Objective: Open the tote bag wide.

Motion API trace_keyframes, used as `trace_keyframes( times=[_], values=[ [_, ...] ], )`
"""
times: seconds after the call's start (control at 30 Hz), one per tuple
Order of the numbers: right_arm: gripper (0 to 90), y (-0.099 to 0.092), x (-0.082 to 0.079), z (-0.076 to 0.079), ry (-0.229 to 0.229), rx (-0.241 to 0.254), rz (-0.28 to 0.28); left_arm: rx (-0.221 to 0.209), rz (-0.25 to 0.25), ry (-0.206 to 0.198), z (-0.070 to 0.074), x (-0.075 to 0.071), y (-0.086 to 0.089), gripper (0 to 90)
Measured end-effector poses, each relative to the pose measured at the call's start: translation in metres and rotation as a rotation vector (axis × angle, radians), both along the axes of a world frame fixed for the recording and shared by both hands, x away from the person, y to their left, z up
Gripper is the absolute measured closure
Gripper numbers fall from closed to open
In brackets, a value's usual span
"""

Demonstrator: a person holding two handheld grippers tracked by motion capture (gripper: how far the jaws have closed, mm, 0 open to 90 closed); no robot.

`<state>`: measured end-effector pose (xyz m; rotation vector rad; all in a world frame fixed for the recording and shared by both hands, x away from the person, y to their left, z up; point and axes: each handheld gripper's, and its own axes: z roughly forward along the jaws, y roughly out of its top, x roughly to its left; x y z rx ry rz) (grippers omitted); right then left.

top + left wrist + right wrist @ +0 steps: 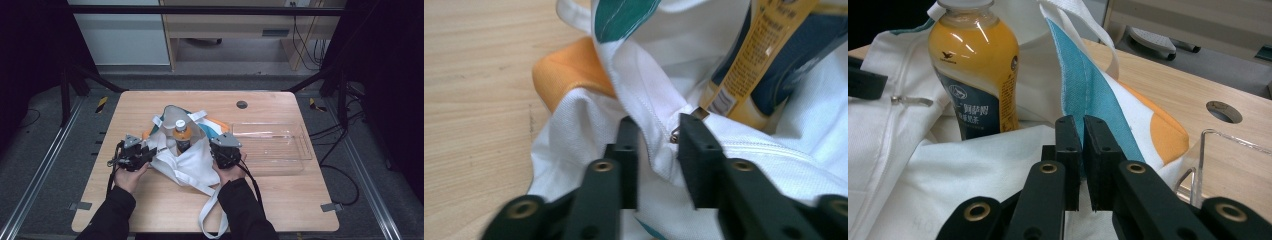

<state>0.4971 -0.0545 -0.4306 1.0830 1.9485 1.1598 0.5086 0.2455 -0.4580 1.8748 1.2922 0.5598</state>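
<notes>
So nearest the person, a white strap of the tote bag (187,162) is seen trailing off toward the table's (280,200) front edge, between the two dark sleeves. The bag itself is slumped mid-table, white with teal and orange patches, and its mouth is being held apart from both sides.

On its left side, the left gripper (145,155) is placed around a fold of the white rim right by a small metal zipper pull; the jaws are seen partly closed with the fabric between them, but a firm pinch can't be confirmed. On the other side, the right gripper (223,150) is pressed together on the teal edge of the bag, cloth squeezed flat between its jaws.

Inside the bag, a bottle of orange juice (181,134) is stood upright, white cap, dark blue label.

Just beyond and to the right, a clear plastic tray (300,155) is sat beside the bag, nothing visible in it.
</notes>
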Motion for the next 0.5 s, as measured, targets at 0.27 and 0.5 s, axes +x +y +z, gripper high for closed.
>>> trace_keyframes(
  times=[0.27, 0.5],
  values=[
    [86.3, 0.002, 0.010, -0.005, 0.005, 0.003, -0.053, 0.060, -0.025, 0.026, -0.001, 0.001, -0.002, 82.9],
    [86.3, 0.001, 0.024, -0.016, 0.034, -0.001, -0.103, 0.073, -0.041, 0.036, -0.002, 0.001, -0.001, 83.2]
  ],
)
